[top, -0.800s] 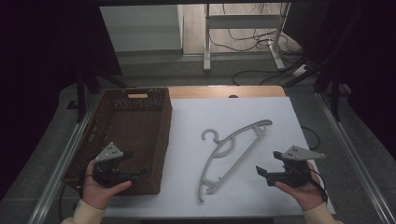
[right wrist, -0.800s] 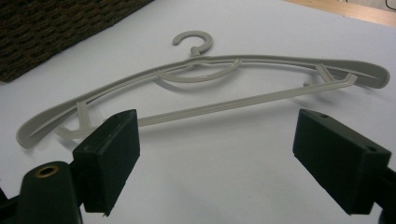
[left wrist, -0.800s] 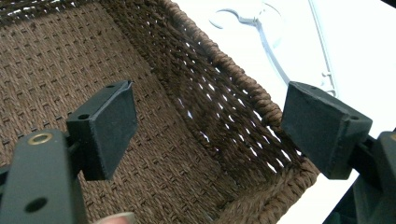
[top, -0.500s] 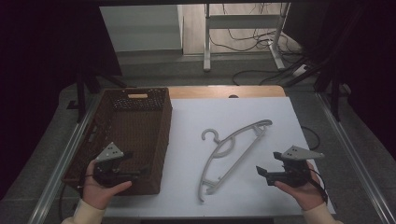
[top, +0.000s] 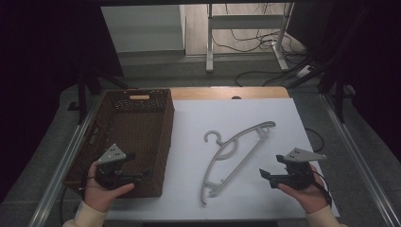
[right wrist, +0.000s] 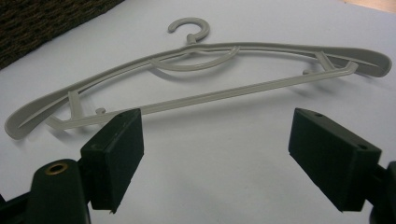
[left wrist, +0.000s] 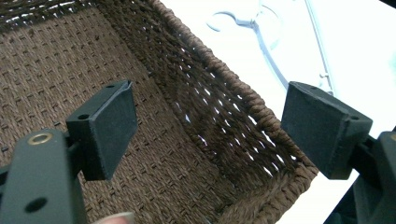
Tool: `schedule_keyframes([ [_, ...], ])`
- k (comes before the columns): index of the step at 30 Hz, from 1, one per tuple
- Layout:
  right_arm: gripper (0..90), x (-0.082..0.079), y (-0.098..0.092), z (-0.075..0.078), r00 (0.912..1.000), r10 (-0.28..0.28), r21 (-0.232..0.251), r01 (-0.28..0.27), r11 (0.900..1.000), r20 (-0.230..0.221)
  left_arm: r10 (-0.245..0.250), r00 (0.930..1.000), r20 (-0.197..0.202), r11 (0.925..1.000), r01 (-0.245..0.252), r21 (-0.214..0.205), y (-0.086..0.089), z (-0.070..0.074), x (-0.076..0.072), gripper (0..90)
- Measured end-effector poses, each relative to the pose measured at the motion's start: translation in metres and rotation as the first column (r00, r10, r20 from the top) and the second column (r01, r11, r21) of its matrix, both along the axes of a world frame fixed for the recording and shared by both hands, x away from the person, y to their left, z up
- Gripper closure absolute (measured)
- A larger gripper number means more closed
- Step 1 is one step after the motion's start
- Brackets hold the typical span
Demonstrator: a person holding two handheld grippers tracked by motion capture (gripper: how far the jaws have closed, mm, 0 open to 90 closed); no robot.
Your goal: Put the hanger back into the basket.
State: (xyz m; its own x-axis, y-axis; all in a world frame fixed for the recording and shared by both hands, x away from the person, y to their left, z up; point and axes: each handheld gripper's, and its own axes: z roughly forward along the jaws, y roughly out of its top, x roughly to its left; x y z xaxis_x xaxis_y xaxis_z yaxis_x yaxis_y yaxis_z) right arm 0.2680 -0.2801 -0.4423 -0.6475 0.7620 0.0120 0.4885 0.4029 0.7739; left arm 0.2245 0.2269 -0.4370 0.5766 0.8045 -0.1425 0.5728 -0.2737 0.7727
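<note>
A grey plastic hanger (top: 223, 147) lies flat and slantwise on the white table top (top: 265, 109), hook toward the far side. A brown wicker basket (top: 168, 137) stands to its left. My left gripper (top: 136, 166) hovers over the basket's near right corner. In the left gripper view, the left gripper (left wrist: 219, 126) is open, with the basket wall (left wrist: 243, 98) behind the gap and the hanger (left wrist: 243, 19) beyond. My right gripper (top: 270, 166) is near the front edge, right of the hanger. In the right gripper view, the right gripper (right wrist: 233, 154) is open, short of the hanger (right wrist: 224, 93), and holds nothing.
The basket (right wrist: 42, 23) looks empty inside. Metal rails run along both sides of the table. A desk frame and cables (top: 246, 52) sit on the floor beyond the far edge. White table surface lies between the hanger and the right gripper.
</note>
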Motion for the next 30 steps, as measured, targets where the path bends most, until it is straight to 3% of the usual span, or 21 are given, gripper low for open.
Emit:
schedule_keyframes([
  [15,21.6,0.009,0.008,0.001,0.9999,-0.009,-0.022,0.009,0.9997,-0.008,0.001,1.0,0.003,1.0,-0.001,-0.007,0.0,0.002,0.0,18.5],
  [20,24.6,0.026,0.022,0.004,0.9999,-0.01,-0.068,0.01,0.9976,-0.013,0.001,1.0,0.006,0.9999,-0.001,-0.01,0.001,0.003,0.0,18.4],
  [24,26.6,0.044,0.034,0.0,0.9988,-0.012,-0.089,0.008,0.996,-0.048,-0.008,1.0,0.004,0.9991,0.008,-0.041,0.001,0.005,-0.001,18.4],
  [30,34.2,0.074,0.049,-0.012,0.9947,-0.02,-0.129,0.007,0.9917,-0.101,-0.009,0.9999,0.008,0.9995,0.01,-0.03,-0.001,0.006,-0.001,18.5],
])
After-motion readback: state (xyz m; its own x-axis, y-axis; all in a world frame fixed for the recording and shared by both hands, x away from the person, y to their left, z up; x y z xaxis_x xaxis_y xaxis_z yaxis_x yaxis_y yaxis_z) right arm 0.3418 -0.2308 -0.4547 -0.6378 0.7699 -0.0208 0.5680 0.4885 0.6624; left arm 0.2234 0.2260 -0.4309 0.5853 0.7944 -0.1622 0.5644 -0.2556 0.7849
